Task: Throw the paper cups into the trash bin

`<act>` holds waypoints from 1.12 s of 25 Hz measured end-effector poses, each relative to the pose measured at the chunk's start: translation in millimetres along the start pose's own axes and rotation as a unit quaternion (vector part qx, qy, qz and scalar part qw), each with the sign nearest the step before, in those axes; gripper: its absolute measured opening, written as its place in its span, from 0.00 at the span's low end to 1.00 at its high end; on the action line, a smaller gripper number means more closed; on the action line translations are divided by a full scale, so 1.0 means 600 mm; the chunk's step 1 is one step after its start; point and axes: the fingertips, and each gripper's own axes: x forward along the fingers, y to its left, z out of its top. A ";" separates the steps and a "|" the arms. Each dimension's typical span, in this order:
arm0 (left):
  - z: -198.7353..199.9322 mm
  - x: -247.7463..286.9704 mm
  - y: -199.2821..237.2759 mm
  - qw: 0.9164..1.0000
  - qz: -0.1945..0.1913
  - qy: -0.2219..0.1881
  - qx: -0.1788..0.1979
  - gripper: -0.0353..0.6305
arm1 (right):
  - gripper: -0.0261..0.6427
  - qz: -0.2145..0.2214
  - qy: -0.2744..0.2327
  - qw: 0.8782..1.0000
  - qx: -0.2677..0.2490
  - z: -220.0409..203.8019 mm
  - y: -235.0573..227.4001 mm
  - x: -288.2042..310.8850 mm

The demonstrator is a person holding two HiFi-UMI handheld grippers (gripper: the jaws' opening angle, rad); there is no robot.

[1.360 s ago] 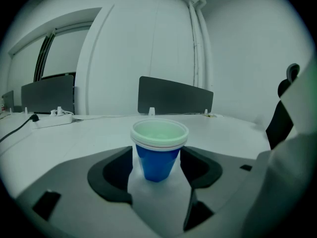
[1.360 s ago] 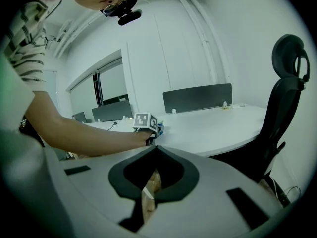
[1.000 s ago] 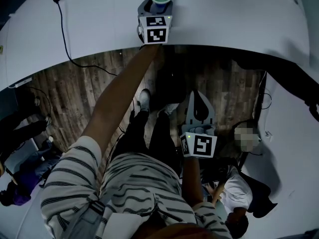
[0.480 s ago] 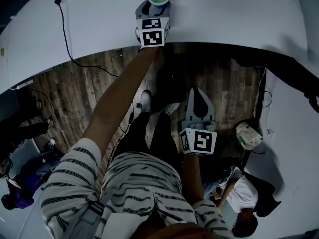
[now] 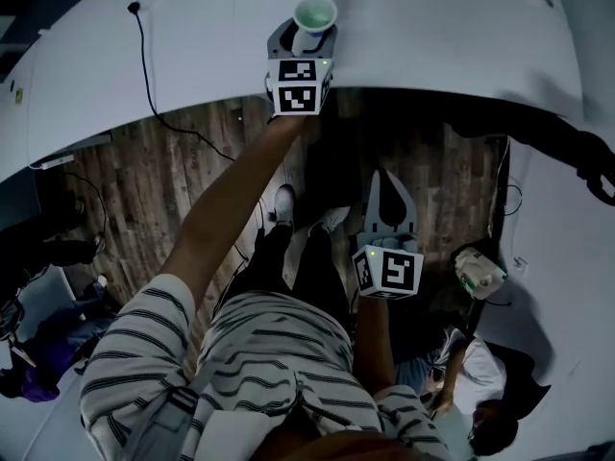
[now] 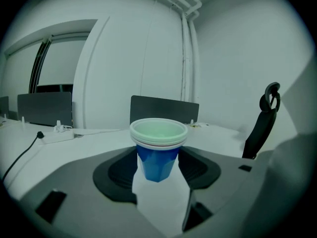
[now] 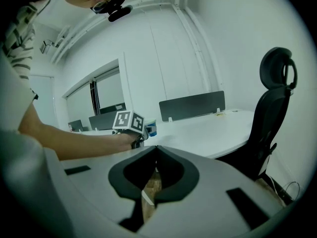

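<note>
A stack of blue paper cups [image 6: 157,150] with white rims stands upright between the jaws of my left gripper [image 6: 158,175], which is shut on it, over the white table [image 6: 89,143]. In the head view the cups [image 5: 314,13] and left gripper [image 5: 309,25] are at the top centre, near the table's [image 5: 432,36] edge. My right gripper [image 5: 385,179] hangs over the wood floor with its jaws shut and nothing in them, as the right gripper view [image 7: 155,150] confirms. A small bin-like container [image 5: 478,272] with pale contents stands on the floor at the right.
A black cable [image 5: 146,60] runs across the table at the left. A black office chair [image 7: 273,113] stands at the right. A second white desk [image 5: 567,257] borders the right side. Another person [image 5: 471,382] is low at the lower right.
The view has shifted slightly, so the left gripper and cups sit a little lower in the picture. Both grippers keep the same hold and stance.
</note>
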 end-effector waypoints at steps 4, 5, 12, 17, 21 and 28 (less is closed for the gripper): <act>0.023 -0.036 -0.017 1.000 -0.009 -0.007 0.012 0.47 | 0.06 0.005 -0.004 1.000 0.004 0.012 0.009 -0.013; 0.026 -0.044 -0.021 1.000 -0.011 -0.009 0.012 0.47 | 0.06 0.007 -0.003 1.000 0.002 0.014 0.011 -0.016; 0.058 -0.097 -0.061 0.999 -0.024 -0.024 0.016 0.47 | 0.06 0.016 -0.012 1.000 -0.013 0.039 0.008 -0.041; 0.075 -0.136 -0.078 0.999 -0.027 -0.029 0.009 0.47 | 0.06 0.019 -0.023 0.999 -0.018 0.057 0.009 -0.058; 0.098 -0.171 -0.094 0.999 -0.031 -0.036 0.004 0.47 | 0.06 0.019 -0.035 0.999 -0.020 0.078 0.004 -0.071; 0.117 -0.243 -0.120 0.998 -0.044 -0.041 -0.003 0.47 | 0.06 0.015 -0.057 0.998 -0.021 0.118 0.001 -0.099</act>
